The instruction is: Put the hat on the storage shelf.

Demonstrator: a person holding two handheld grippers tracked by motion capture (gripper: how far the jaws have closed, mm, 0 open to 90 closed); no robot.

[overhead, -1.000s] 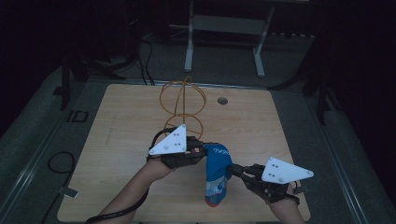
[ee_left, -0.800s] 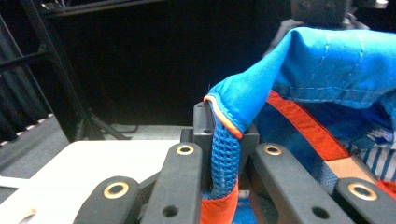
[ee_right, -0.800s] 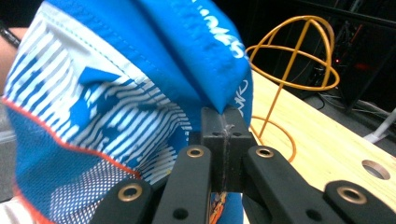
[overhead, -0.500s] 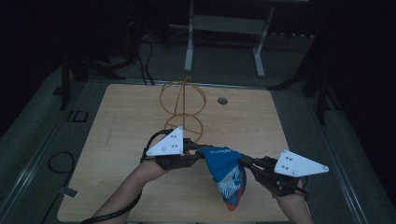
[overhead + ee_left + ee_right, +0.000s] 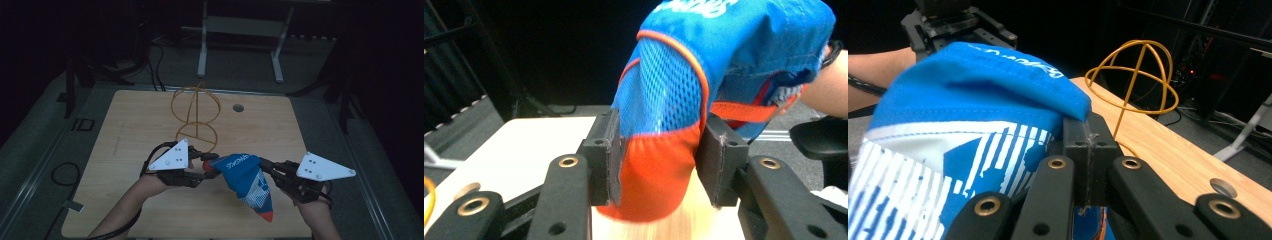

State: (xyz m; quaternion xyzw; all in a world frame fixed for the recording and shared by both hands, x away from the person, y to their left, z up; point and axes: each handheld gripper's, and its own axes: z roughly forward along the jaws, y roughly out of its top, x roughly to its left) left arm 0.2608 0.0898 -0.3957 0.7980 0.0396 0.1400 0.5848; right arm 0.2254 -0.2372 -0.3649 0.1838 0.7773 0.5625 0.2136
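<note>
A blue cap [image 5: 245, 180] with orange trim and white print hangs between my two grippers above the near part of the wooden table [image 5: 130, 120]. My left gripper [image 5: 210, 169] is shut on its left end; in the left gripper view the jaws clamp the cap's [image 5: 664, 100] orange fabric, gripper [image 5: 659, 165]. My right gripper [image 5: 264, 167] is shut on the cap's right edge; in the right gripper view the blue fabric [image 5: 963, 100] is pinched in the closed gripper [image 5: 1088, 135]. A yellow wire stand [image 5: 196, 117] [image 5: 1133, 75] rises just behind the grippers.
A round cable hole [image 5: 238, 107] [image 5: 1223, 187] sits in the table's far middle. A grey metal frame [image 5: 240, 25] stands on the floor behind the table. Cables [image 5: 62, 175] lie on the floor at the left.
The right gripper has moved right and slightly up, drawing the cap out wider between the grippers. The cap's lower point now hangs further right. The left gripper shifted little.
</note>
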